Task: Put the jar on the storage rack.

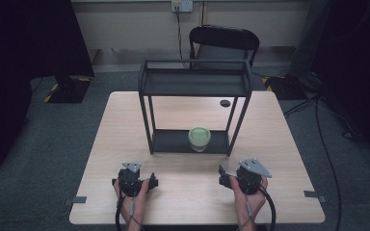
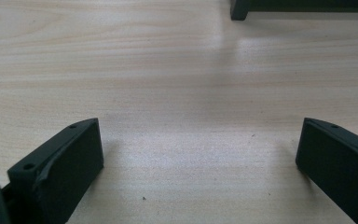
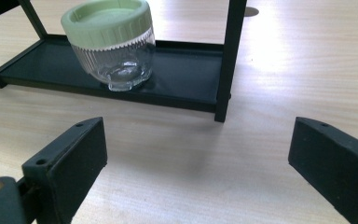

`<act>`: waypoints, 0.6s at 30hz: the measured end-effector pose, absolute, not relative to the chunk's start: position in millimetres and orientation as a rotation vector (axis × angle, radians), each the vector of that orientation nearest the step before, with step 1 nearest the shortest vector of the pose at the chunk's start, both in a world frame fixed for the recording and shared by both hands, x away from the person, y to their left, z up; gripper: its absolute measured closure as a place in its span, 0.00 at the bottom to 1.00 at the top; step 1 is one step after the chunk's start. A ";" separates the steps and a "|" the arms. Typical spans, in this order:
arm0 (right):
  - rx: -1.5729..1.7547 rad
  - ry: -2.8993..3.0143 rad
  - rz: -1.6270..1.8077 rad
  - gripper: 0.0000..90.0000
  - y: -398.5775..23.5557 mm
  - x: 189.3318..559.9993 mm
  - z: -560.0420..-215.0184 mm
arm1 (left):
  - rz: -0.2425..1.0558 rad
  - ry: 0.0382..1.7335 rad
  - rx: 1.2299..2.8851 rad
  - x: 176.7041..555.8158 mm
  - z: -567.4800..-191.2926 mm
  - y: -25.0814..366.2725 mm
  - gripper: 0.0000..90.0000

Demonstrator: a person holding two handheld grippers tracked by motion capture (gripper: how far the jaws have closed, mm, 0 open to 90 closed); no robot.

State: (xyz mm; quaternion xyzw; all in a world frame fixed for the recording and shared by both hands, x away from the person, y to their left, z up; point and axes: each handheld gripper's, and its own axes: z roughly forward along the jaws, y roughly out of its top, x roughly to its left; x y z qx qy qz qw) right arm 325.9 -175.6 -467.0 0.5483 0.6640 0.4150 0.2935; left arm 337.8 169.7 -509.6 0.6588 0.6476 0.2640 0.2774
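A black two-tier metal rack stands at the middle of the wooden table. On its bottom shelf, toward the right, sits a clear ribbed glass jar with a pale green lid. My left gripper rests near the table's front edge, left of the rack, jaws wide open over bare wood. My right gripper is held at the front right, open and empty, looking at the jar and the rack's front right post.
A small dark disc lies on the table behind the rack at the right. A black chair stands beyond the far edge. Cables trail over the floor at the right, and a dark stand base sits at the back left.
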 end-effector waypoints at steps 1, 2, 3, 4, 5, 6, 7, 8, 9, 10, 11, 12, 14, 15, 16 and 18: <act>1.464 1.769 1.101 0.04 -175.6 325.4 -468.1 | 0.708 1.739 1.769 337.8 -509.6 169.7 0.00; 1.464 1.770 1.095 0.04 -175.6 325.2 -468.8 | 0.709 1.739 1.769 337.8 -509.6 169.7 0.00; 1.466 1.770 1.088 0.04 -175.6 324.9 -469.7 | 0.709 1.739 1.769 337.8 -509.6 169.7 0.00; 1.469 1.771 1.084 0.04 -175.9 324.7 -470.5 | 0.709 1.739 1.768 337.8 -509.6 169.7 0.00; 1.470 1.772 1.081 0.04 -176.2 324.6 -471.5 | 0.709 1.739 1.769 337.8 -509.6 169.7 0.00; 1.473 1.774 1.074 0.04 -176.4 324.5 -472.8 | 0.709 1.739 1.769 337.8 -509.6 169.7 0.00; 1.474 1.779 1.068 0.04 -176.5 324.6 -473.6 | 0.709 1.739 1.769 337.8 -509.6 169.7 0.00; 1.468 1.785 1.058 0.04 -176.6 324.9 -474.8 | 0.709 1.739 1.769 337.8 -509.6 169.7 0.00; 1.456 1.788 1.052 0.04 -176.5 324.8 -476.1 | 0.709 1.739 1.769 337.8 -509.6 169.7 0.00; 1.452 1.784 1.037 0.04 -176.2 324.9 -477.4 | 0.709 1.739 1.769 337.8 -509.6 169.7 0.00; 1.454 1.786 1.025 0.04 -176.2 325.4 -479.0 | 0.709 1.739 1.769 337.8 -509.6 169.7 0.00; 1.459 1.792 1.024 0.04 -176.4 326.3 -480.9 | 0.709 1.739 1.769 337.8 -509.6 169.7 0.00; 1.464 1.806 1.000 0.04 -175.6 328.0 -484.9 | 0.709 1.739 1.769 337.8 -509.6 169.7 0.00; 1.463 1.808 0.996 0.04 -175.4 328.4 -486.3 | 0.709 1.739 1.769 337.8 -509.6 169.7 0.00; 1.467 1.810 0.994 0.04 -175.2 329.0 -488.2 | 0.709 1.739 1.768 337.8 -509.6 169.7 0.00; 1.473 1.821 0.989 0.04 -175.3 329.9 -492.9 | 0.709 1.739 1.768 337.8 -509.6 169.7 0.00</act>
